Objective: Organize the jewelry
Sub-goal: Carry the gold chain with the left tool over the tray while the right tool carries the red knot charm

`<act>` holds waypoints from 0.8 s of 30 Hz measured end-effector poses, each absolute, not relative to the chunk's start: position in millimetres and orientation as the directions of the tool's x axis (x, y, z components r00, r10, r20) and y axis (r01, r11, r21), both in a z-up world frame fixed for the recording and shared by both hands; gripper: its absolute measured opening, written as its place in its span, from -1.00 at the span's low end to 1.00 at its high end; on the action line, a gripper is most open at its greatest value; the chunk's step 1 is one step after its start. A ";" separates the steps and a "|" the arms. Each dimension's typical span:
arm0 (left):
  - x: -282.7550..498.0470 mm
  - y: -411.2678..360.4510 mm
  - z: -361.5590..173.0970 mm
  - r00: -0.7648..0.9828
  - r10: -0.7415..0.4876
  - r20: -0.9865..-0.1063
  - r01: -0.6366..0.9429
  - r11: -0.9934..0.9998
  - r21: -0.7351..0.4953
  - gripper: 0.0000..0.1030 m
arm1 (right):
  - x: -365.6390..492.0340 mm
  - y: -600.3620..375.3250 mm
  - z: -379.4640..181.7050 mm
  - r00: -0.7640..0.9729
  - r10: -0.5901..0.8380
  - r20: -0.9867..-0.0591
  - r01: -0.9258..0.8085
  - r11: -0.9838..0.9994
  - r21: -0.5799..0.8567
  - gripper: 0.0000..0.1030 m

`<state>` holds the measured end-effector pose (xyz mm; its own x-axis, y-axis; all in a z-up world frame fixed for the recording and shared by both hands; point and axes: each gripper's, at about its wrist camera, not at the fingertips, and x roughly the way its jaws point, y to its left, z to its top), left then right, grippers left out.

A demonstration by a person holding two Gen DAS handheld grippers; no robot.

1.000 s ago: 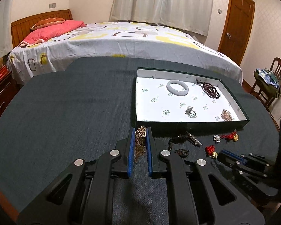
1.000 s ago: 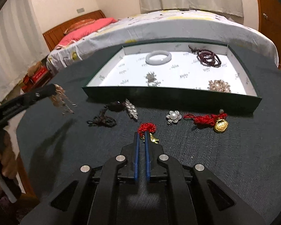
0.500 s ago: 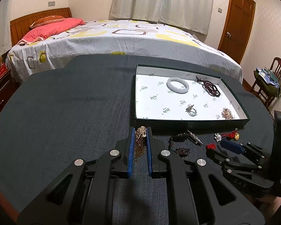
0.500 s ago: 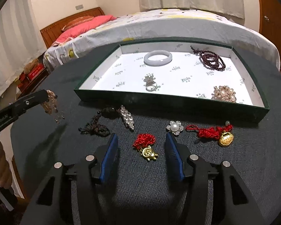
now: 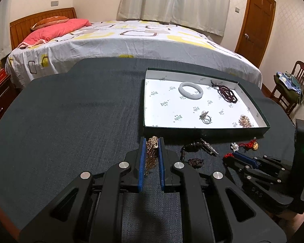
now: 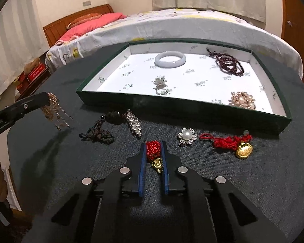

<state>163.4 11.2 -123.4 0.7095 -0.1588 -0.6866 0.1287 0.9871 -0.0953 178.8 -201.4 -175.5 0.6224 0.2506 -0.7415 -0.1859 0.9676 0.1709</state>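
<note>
**Both claws pinching jewelry in front of the tray**

Your left gripper (image 5: 152,144) is pinching a tangled gold chain necklace (image 5: 151,154) between its blue pads, holding it above the dark grey cloth-covered table (image 5: 71,121), with the chain dangling free. Your right gripper (image 6: 153,148) is closing its jaws around a red knotted cord charm with a small gold pendant (image 6: 153,151), which is lying on the table between the pads. The shallow green-walled tray with white printed lining (image 6: 182,109) is sitting just beyond, holding a pale jade bangle (image 6: 170,59), a dark red bead strand (image 6: 227,62), a silver ring (image 6: 161,87) and a rose-gold pearl brooch (image 6: 242,100). Lying loose before the tray are a black cord with a crystal pendant (image 6: 115,125), a pearl flower brooch (image 6: 187,136) and a second red cord with a gold lock charm (image 6: 233,143).
</note>
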 end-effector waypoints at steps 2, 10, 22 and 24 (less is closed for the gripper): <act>162.5 10.3 -121.6 0.713 -0.160 -0.683 0.130 0.987 -0.096 -0.77 | 176.2 -204.9 -171.1 0.633 0.252 -0.732 -0.180 0.967 0.177 -0.74; 160.0 6.0 -103.7 0.737 -0.175 -0.653 0.143 0.984 -0.102 -0.77 | 163.4 -219.2 -138.5 0.697 0.260 -0.669 -0.165 0.965 0.203 -0.74; 182.0 -24.6 -68.0 0.782 -0.242 -0.574 0.218 0.970 -0.112 -0.77 | 185.9 -240.3 -84.3 0.794 0.243 -0.557 -0.141 0.965 0.220 -0.74; 190.6 -30.4 -64.5 0.790 -0.248 -0.560 0.227 0.968 -0.109 -0.77 | 196.7 -244.1 -79.4 0.805 0.236 -0.544 -0.135 0.966 0.219 -0.74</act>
